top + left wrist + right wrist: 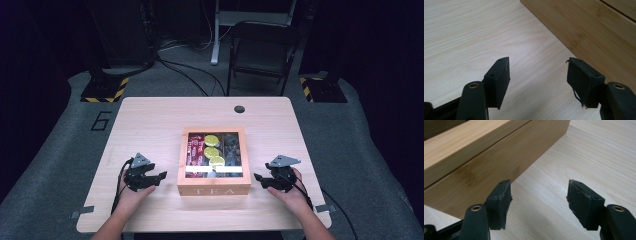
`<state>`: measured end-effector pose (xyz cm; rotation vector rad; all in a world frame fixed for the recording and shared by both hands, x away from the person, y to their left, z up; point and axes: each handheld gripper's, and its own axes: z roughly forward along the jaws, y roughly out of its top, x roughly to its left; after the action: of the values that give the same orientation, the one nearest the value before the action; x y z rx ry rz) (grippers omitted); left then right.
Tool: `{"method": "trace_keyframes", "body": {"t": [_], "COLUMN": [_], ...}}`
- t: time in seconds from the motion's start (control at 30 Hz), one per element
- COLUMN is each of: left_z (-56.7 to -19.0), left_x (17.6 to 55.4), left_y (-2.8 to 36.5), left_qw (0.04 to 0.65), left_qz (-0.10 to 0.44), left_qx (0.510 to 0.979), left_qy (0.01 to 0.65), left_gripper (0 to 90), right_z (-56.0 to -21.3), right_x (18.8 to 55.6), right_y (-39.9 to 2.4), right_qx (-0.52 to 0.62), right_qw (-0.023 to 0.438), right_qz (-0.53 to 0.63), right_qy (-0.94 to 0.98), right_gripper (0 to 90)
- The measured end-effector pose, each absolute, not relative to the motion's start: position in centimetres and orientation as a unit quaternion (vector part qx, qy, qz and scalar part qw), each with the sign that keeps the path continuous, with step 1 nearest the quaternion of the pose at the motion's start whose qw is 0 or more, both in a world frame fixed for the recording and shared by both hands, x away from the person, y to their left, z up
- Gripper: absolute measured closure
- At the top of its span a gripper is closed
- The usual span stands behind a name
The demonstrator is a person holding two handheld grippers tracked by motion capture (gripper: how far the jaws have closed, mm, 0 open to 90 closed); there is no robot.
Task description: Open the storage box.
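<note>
Tea box (214, 189) sits closed between the left gripper (161, 176) and right gripper (257, 177), both spread, empty. Judging by this, the approach is under way; next, both must close in on its sides.

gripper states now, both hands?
Left gripper: open, nothing between the jaws, beside the tea box.
Right gripper: open, nothing held, on the box's other side.

A closed wooden tea box (214, 190) with a glass lid sits flat mid-table.
</note>
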<state>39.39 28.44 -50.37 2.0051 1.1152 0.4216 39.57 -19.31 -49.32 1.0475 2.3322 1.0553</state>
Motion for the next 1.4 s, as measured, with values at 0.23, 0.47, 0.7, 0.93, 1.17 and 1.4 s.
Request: {"method": "trace_keyframes", "body": {"t": [0.23,0.47,0.7,0.93,1.17,1.4], "left_z": [-49.9,-49.6,-49.2,-48.5,-47.1,-45.9], "left_x": [39.1,38.6,38.3,37.9,37.2,36.7], "left_y": [28.3,27.8,27.4,27.3,27.1,26.7], "left_qw": [0.403,0.41,0.414,0.424,0.438,0.436], "left_qz": [0.164,0.153,0.147,0.15,0.147,0.148], "left_qx": [0.785,0.786,0.787,0.784,0.773,0.782], "left_qy": [0.44,0.437,0.433,0.429,0.434,0.42], "left_gripper": [30.9,27.1,24.1,28.3,35.9,37.8], "right_z": [-49.2,-48.9,-48.3,-47.7,-46.1,-44.7], "right_x": [39.2,39.2,38.7,38.4,37.8,37.4], "right_y": [-19.0,-19.1,-19.0,-19.1,-19.0,-18.3], "right_qx": [0.366,0.373,0.362,0.361,0.361,0.348], "right_qw": [0.18,0.174,0.171,0.171,0.148,0.147], "right_qz": [0.38,0.395,0.393,0.399,0.421,0.414], "right_qy": [0.83,0.821,0.828,0.825,0.819,0.828], "right_gripper": [31.2,25.1,23.4,27.1,33.8,36.0]}}
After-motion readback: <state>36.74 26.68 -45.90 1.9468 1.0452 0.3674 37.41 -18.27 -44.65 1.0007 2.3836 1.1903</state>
